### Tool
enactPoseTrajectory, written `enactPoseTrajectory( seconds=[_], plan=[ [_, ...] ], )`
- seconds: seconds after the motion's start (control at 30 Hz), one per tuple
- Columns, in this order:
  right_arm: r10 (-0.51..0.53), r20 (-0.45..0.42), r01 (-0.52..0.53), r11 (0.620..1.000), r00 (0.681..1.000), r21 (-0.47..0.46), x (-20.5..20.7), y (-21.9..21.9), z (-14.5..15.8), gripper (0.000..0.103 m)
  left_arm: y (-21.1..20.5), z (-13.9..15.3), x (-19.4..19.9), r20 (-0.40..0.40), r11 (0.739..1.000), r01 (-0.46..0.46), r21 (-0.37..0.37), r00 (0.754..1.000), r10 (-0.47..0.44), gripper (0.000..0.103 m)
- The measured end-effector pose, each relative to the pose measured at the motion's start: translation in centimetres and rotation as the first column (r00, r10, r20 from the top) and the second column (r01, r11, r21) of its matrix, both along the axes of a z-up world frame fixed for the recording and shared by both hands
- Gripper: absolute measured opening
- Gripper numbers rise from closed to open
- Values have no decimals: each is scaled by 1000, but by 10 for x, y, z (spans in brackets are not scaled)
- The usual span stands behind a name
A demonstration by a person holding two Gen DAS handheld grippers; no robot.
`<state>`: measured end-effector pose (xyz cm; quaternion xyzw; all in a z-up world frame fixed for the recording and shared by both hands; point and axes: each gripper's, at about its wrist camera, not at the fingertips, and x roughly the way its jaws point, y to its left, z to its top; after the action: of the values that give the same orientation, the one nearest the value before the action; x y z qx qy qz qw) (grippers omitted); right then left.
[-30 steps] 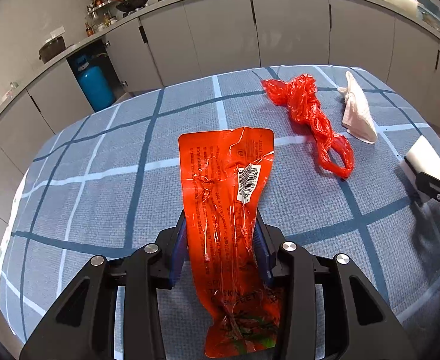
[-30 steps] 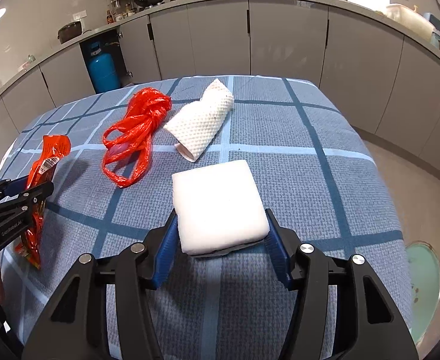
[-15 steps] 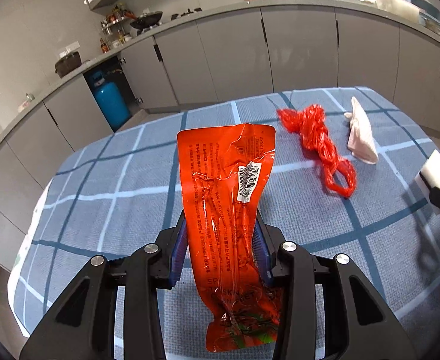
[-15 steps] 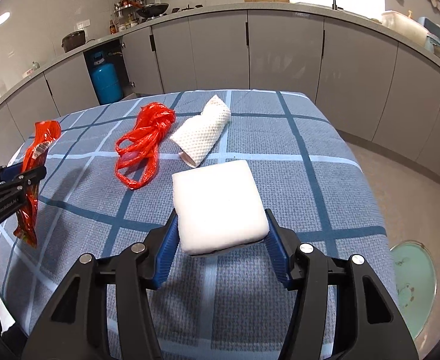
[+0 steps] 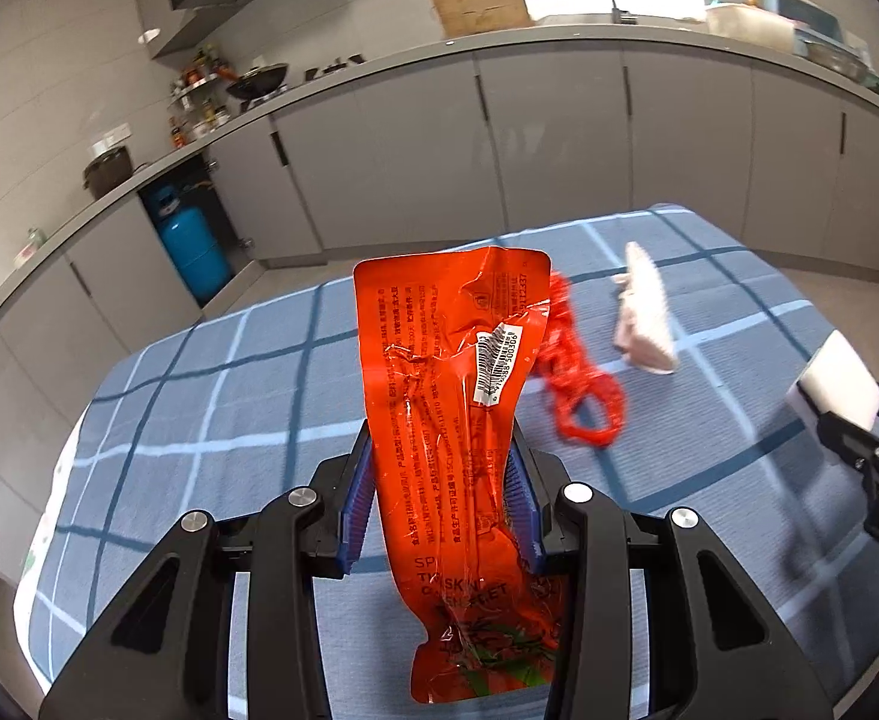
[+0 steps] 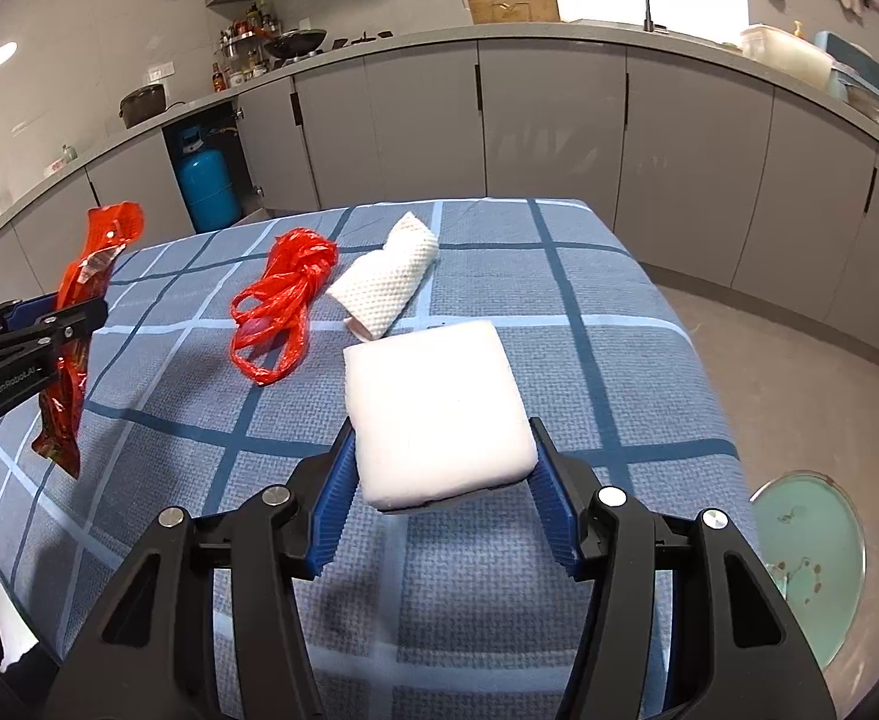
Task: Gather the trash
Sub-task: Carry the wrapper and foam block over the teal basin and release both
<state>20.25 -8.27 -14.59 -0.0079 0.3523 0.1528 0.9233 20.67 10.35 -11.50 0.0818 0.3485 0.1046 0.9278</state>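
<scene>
A table under a blue checked cloth (image 6: 619, 324) bears a crumpled red plastic bag (image 6: 283, 294) beside a rolled paper towel (image 6: 388, 288). Above it, the left gripper (image 5: 442, 501) clamps an orange food wrapper (image 5: 451, 396), lifted clear. The right gripper (image 6: 442, 501) squeezes a white tissue pack (image 6: 436, 408).

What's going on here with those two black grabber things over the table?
A person is clearing trash off a blue checked tablecloth with a gripper in each hand. The left gripper is clamped on an orange snack wrapper, held up off the table. The right gripper is clamped on a white folded pad. A crumpled red plastic bag and a rolled paper towel lie on the cloth, not yet picked up.
</scene>
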Motion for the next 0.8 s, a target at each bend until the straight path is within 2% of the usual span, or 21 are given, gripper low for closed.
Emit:
enactPoseTrajectory(
  seconds=[0.43, 0.8],
  plan=[
    [-74, 19, 73, 997, 997, 21, -6, -37, 3, 55, -58, -1, 19, -4, 991, 130, 15, 992, -130, 40],
    [-156, 24, 155, 987, 987, 36, -4, -77, 1, 55, -108, -3, 31, -3, 971, 238, 29, 971, -238, 40]
  ],
)
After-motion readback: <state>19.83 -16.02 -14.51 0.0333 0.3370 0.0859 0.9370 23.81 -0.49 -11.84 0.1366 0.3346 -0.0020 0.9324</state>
